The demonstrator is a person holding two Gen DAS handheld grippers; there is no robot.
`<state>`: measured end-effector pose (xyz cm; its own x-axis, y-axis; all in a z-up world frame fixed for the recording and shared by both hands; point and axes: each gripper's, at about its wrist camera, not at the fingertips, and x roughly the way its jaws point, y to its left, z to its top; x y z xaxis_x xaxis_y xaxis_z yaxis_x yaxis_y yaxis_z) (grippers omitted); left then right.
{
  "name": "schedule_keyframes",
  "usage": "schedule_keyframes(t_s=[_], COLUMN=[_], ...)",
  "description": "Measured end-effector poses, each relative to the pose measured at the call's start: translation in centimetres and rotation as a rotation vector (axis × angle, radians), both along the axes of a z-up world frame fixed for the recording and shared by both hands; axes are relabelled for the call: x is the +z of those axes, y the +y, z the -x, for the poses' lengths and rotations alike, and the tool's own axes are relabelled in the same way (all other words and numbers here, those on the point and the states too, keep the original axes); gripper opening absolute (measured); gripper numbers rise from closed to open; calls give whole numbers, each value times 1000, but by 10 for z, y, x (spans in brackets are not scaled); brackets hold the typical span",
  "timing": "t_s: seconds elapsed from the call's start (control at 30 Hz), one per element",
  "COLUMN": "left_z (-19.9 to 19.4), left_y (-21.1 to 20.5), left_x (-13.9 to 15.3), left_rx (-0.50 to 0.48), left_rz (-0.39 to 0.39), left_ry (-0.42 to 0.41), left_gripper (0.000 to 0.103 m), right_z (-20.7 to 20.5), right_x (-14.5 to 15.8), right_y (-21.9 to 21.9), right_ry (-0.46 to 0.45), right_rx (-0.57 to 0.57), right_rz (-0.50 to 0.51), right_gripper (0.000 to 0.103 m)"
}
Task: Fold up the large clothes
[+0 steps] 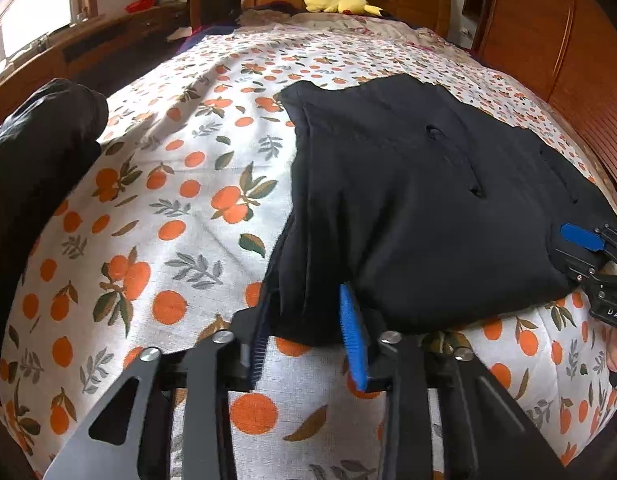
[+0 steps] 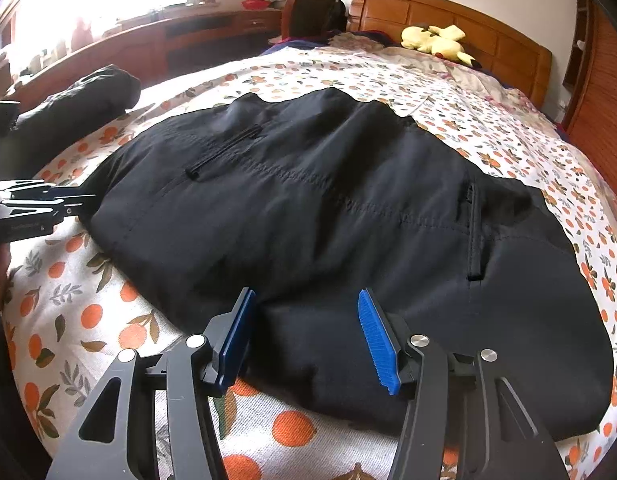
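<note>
On the bed, left gripper [image 1: 308, 332] narrow, pinching black jacket [image 1: 408, 200] hem; right gripper [image 2: 308, 332] wide, straddling it ungripped. Thin bite may slip, skewing fold.

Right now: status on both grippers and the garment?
Left gripper jaws around the near hem of the black garment. Right gripper open, straddling the same hem. Rolled dark bundle off to the left, apart from the garment.
</note>
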<state>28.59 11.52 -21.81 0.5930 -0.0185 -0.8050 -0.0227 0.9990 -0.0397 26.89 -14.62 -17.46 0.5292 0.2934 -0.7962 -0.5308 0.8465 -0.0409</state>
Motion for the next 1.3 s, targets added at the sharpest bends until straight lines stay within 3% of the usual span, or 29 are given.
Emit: schedule_keyframes(t_s=[0.03, 0.2, 0.47, 0.7, 1.0, 1.13, 1.3], left_z=[0, 4, 12, 9, -9, -12, -11], left_y=[-2, -20, -67, -158, -280, -330, -355], left_x=[1, 29, 110, 159, 173, 161, 141], left_rx=[-7, -42, -95, -215, -385, -485, -525], left_rz=[-14, -118, -116, -114, -73, -37, -44], left_ry=[-3, -56, -227, -326, -346, -313, -283], left_gripper=[17, 9, 7, 6, 5, 5, 6], right_z=[0, 2, 9, 11, 17, 23, 33], right_x=[1, 6, 35, 47, 51, 47, 41], right_y=[0, -7, -55, -115, -178, -205, -230], right_ry=[-1, 10, -31, -60, -55, -46, -34], right_rx=[2, 4, -52, -151, -233, -275, -298], right_rz=[0, -19, -79, -96, -137, -147, -155], right_gripper=[51, 51, 52, 52, 52, 52, 52])
